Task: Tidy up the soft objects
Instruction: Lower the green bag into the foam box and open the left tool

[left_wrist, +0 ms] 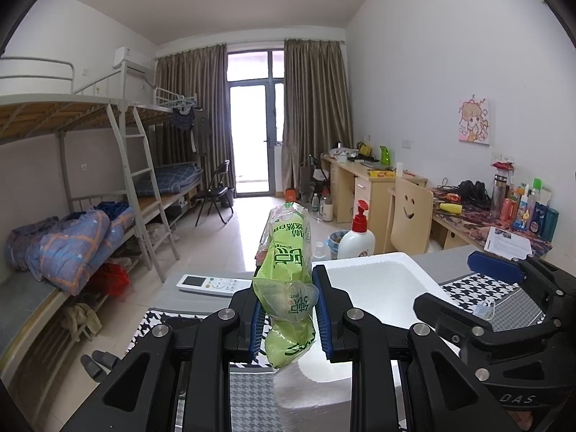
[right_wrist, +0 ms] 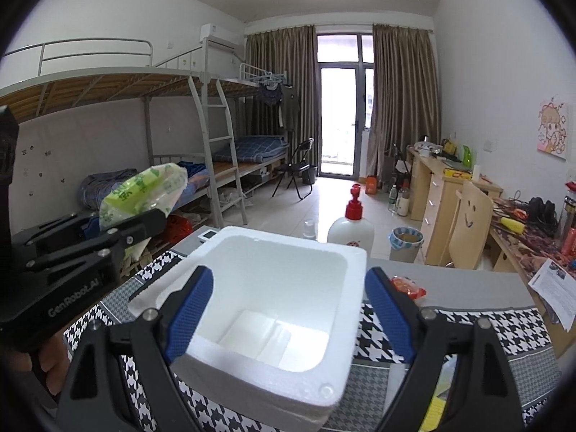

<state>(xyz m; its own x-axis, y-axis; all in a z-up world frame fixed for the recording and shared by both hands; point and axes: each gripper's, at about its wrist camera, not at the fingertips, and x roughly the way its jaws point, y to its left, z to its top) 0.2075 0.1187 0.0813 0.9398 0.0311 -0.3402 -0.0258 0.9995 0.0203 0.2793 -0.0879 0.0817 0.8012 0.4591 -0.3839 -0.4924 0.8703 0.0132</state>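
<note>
My left gripper is shut on a green plastic tissue pack and holds it upright in the air, left of a white foam box. In the right wrist view the left gripper and the pack are at the left, above the table. My right gripper is open and empty, its blue pads spread over the foam box, which looks empty inside. A small red packet lies on the table behind the box to the right.
The table carries a houndstooth cloth, a white remote, a white pump bottle with a red top, a paper sheet and something yellow at the near right edge. A desk and chair stand to the right.
</note>
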